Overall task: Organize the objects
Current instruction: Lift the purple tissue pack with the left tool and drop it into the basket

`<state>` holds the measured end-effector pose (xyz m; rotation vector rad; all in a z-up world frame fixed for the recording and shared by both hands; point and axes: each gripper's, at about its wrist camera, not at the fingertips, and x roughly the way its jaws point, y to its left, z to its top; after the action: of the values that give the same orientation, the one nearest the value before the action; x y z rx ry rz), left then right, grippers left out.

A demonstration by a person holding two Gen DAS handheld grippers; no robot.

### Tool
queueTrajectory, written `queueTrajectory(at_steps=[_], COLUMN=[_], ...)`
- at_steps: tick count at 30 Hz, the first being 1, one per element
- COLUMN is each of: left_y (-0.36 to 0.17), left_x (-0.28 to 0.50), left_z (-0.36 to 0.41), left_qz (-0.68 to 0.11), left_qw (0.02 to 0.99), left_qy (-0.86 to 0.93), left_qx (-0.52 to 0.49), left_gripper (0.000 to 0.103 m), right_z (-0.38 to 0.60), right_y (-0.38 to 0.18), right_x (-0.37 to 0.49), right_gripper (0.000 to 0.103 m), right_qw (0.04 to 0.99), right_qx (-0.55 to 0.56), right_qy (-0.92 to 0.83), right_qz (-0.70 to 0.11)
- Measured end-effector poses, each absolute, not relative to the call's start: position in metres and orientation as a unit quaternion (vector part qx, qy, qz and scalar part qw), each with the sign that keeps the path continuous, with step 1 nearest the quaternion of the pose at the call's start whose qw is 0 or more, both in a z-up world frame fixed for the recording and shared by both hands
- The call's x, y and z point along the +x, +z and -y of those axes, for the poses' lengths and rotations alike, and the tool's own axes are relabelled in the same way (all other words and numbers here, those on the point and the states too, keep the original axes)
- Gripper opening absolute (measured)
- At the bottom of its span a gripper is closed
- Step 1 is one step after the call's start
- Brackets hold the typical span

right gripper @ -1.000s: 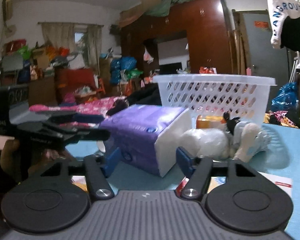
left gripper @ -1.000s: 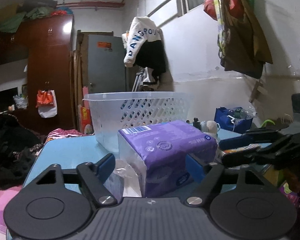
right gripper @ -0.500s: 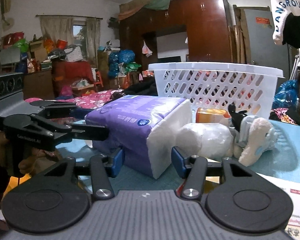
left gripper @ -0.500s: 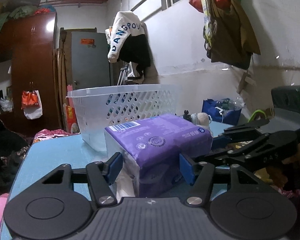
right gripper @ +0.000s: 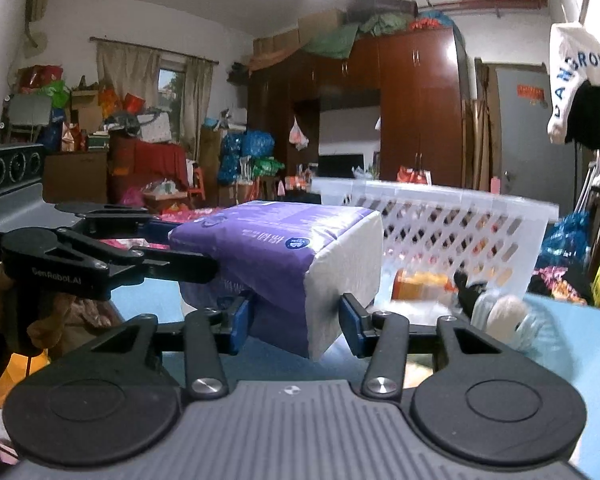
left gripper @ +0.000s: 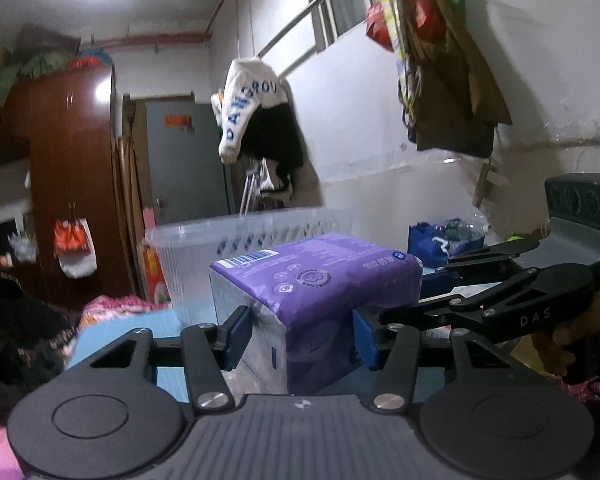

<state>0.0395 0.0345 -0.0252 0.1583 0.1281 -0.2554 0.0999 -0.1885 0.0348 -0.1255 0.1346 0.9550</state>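
Soft purple plastic-wrapped tissue pack point(left gripper: 316, 280) pinched at opposite ends by left gripper point(left gripper: 300, 334) and right gripper point(right gripper: 296, 322), seemingly lifted off the blue table point(right gripper: 572, 344), before the white lattice basket point(right gripper: 452, 236). Uneven pulling could slip it.

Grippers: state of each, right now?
Left gripper: shut on the tissue pack.
Right gripper: shut on the same tissue pack, at another corner.

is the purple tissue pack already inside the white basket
No, the purple tissue pack is gripped between both tongs in front of the white basket, outside its wall.
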Motion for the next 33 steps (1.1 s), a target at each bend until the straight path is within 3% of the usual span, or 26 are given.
queueTrajectory(at_steps=[9, 16, 26, 33], left_y=[0.045, 0.11, 0.094, 0.073], left_x=[0.059, 0.137, 0.254, 0.294], left_z=[-0.011, -0.005, -0.018, -0.036], left_qz=[-0.008, -0.016, -0.128, -0.21], left_qw=[0.986, 0.987, 0.983, 0.973], left_qy=[-0.119, -0.116, -0.105, -0.087], left_qx=[0.114, 0.111, 0.074, 0.043], left_gripper=[0.057, 0.057, 0.057, 0.057], right_z=[0.19, 0.171, 0.125, 0.093], right_y=[0.118, 0.169, 0.137, 0.12], right_x=[0.124, 0.194, 0.289, 0.313], right_gripper=[0.05, 0.05, 0.049, 0.049], right_qw=[0.898, 0.91, 0.908, 0.899], right_qx=[-0.093, -0.112, -0.122, -0.155], right_qy=[0.429, 0.399, 0.371, 0.351], right_qz=[-0.014, -0.027, -0.151, -0.212])
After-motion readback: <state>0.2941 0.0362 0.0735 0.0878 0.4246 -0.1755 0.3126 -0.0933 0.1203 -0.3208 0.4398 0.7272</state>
